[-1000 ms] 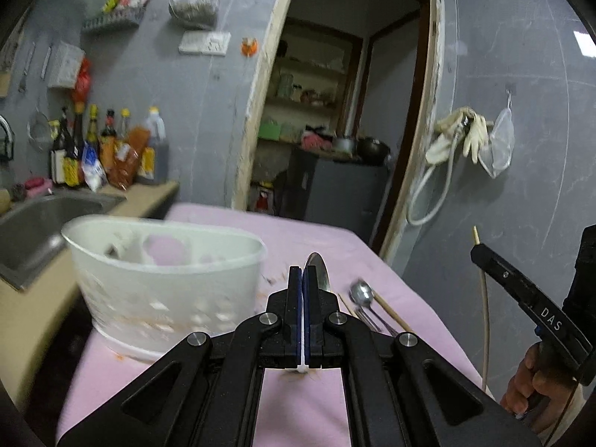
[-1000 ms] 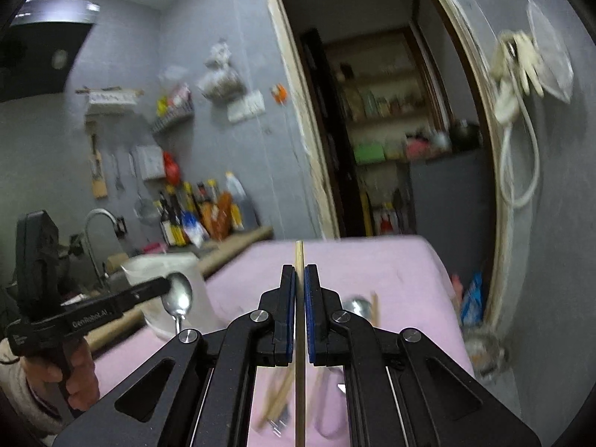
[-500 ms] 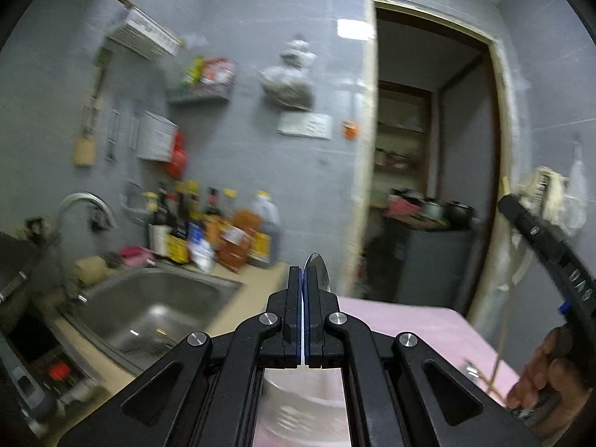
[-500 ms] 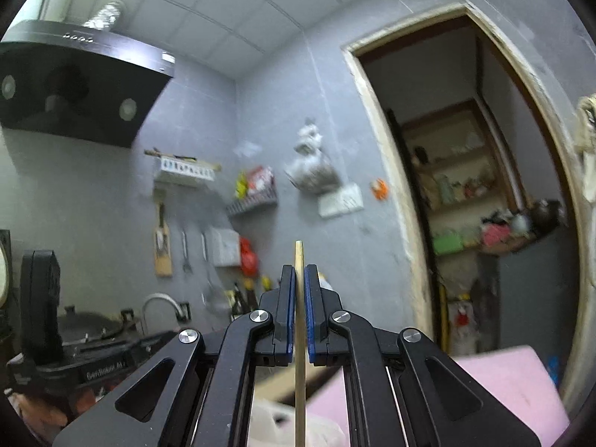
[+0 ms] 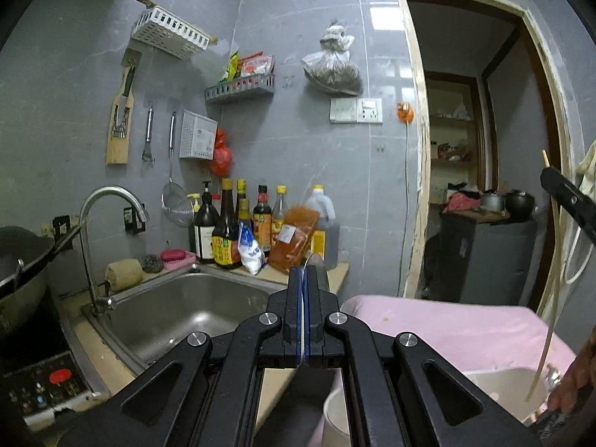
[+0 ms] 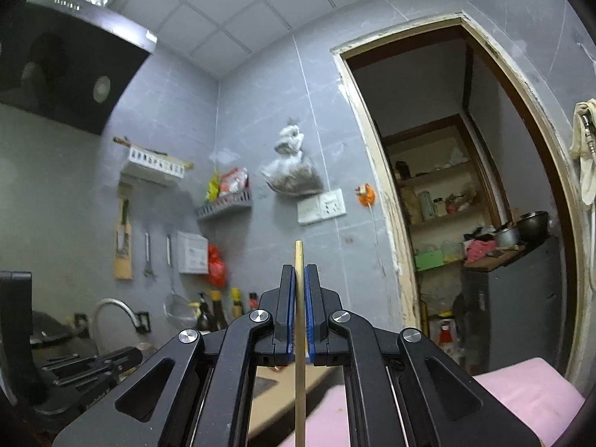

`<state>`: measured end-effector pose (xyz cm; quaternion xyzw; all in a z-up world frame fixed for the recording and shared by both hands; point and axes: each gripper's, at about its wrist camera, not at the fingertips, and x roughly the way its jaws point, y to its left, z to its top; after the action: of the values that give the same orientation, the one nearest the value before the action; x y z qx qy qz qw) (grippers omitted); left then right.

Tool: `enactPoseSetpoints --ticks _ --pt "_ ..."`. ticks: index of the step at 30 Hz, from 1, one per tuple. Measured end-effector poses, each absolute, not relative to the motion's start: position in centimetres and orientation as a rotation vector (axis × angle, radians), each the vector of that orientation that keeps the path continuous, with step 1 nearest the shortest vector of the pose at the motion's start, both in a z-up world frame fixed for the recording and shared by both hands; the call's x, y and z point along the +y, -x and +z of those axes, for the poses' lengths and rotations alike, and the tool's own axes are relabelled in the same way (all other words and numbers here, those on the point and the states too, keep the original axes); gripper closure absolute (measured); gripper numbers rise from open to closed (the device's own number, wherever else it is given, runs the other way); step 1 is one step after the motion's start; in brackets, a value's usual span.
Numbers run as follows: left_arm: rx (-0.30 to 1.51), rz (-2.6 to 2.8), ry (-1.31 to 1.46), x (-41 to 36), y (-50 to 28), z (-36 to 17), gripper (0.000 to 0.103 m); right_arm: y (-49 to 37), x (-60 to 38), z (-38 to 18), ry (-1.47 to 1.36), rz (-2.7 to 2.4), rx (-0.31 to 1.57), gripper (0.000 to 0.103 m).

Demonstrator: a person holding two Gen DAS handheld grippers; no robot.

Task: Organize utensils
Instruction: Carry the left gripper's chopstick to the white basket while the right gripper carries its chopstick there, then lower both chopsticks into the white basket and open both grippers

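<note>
Now your left gripper (image 5: 304,279) points about level toward sink (image 5: 193,313), jaws clamped on spoon (image 5: 314,260), bowl tip just above fingers. Your right gripper (image 6: 299,290) tilts slightly up toward grey wall, jaws pinching upright chopstick (image 6: 299,335); its lower end hangs over white basket (image 5: 499,387) on pink cloth (image 5: 447,327). Bottle labels (image 5: 223,249) too small to read.

sink (image 5: 186,309) left of table (image 5: 447,331), bottles (image 5: 238,227) behind sink, basket (image 5: 499,387) on table
</note>
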<state>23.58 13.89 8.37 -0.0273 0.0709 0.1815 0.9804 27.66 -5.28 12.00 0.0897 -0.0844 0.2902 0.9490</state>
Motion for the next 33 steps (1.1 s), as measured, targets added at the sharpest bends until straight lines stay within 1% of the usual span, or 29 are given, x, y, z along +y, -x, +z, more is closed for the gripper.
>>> enactPoseSetpoints --ticks 11,15,21,23,24,25,26,27,28,31,32,33 --pt "0.232 0.289 0.1 13.4 -23.8 5.8 0.103 -28.0 -5.5 8.9 -0.114 0.617 -0.08 0.1" --pt "0.255 0.212 0.153 13.6 -23.1 6.1 0.103 -27.9 -6.0 8.1 -0.096 0.645 -0.024 0.099" --pt "0.306 0.048 0.252 14.0 -22.6 6.9 0.099 -27.3 -6.9 7.5 -0.073 0.675 0.054 0.098" --pt "0.302 0.032 0.266 13.8 -22.3 7.4 0.095 -26.9 -7.3 7.6 -0.071 0.68 0.063 0.097" --pt "0.298 0.021 0.269 13.7 -22.2 7.7 0.089 -26.7 -7.6 7.7 -0.071 0.68 0.064 0.096" --pt "0.293 0.017 0.271 13.5 -22.1 7.9 0.079 -26.6 -7.8 7.8 -0.071 0.68 0.066 0.093" --pt "0.285 0.011 0.275 13.4 -21.9 8.1 0.075 -26.4 -8.1 7.9 -0.071 0.68 0.068 0.091" --pt "0.271 0.001 0.28 13.1 -21.6 8.5 0.07 -26.2 -8.5 8.2 -0.073 0.679 0.069 0.083" --pt "0.265 -0.004 0.283 13.0 -21.4 8.7 0.069 -26.1 -8.8 8.4 -0.076 0.679 0.067 0.078" --pt "0.257 -0.019 0.27 12.0 -21.0 9.5 0.068 -25.6 -9.9 9.1 -0.076 0.666 0.062 0.078" --pt "0.255 -0.021 0.269 11.7 -20.8 9.6 0.066 -25.5 -10.3 9.4 -0.074 0.663 0.06 0.078" --pt "0.25 -0.029 0.268 11.3 -20.6 9.9 0.061 -25.2 -10.7 9.6 -0.071 0.656 0.056 0.076"
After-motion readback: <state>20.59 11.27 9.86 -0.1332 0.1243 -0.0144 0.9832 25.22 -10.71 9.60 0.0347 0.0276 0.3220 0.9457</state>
